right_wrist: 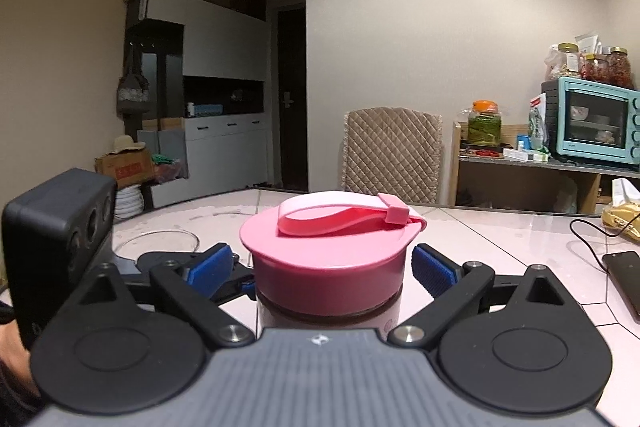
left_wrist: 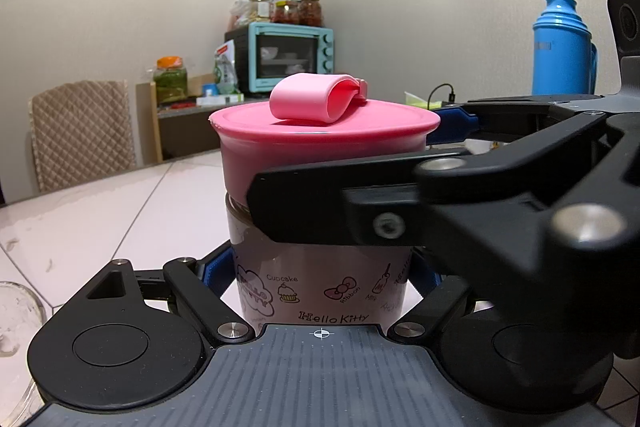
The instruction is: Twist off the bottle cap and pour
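1. One bottle (left_wrist: 320, 283) upright on bench (left_wrist: 100, 211), lower body hidden by left gripper (left_wrist: 320, 279), clenched on it.
2. One pink cap (right_wrist: 326, 251) on; right gripper (right_wrist: 322, 265) fingers (right_wrist: 434, 267) flank it, released, left pad partly hidden.
3. One glass (left_wrist: 16, 327) near left, cut off.

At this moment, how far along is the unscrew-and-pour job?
Done: the left gripper is clamped on the bottle body, holding it upright on the table. In hand: the right gripper straddles the pink cap, blue pads beside it with gaps showing, no grip yet. Left: the cap sits fully on, so gripping, unscrewing and pouring remain; a glass vessel waits nearby.
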Available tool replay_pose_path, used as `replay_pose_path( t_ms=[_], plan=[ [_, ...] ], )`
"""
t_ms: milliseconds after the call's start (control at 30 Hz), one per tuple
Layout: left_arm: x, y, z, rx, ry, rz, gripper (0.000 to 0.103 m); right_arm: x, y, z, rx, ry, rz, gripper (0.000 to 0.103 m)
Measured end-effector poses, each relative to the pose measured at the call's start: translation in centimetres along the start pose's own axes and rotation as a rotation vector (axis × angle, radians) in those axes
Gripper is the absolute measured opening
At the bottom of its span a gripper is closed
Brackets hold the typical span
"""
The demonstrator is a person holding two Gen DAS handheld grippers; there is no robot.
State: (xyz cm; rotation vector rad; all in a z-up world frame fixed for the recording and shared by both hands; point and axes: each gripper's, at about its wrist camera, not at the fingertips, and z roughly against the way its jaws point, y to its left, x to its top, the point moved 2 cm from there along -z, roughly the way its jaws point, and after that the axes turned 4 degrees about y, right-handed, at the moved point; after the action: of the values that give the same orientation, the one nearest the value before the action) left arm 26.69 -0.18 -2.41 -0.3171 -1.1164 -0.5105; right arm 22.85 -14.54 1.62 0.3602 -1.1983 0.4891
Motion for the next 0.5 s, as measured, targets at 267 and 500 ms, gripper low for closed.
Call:
replay_pose_path(
  t_ms=[267, 500],
  plan=[
    [-0.03, -0.04, 0.0, 0.0, 0.0, 0.0, 0.09, 0.11, 0.15, -0.49, -0.023, 0.003, -0.023, 0.087],
    [-0.03, -0.1, -0.04, -0.001, 0.0, 0.001, 0.09, -0.09, -0.3, -0.44, 0.004, -0.002, -0.005, 0.085]
  ],
)
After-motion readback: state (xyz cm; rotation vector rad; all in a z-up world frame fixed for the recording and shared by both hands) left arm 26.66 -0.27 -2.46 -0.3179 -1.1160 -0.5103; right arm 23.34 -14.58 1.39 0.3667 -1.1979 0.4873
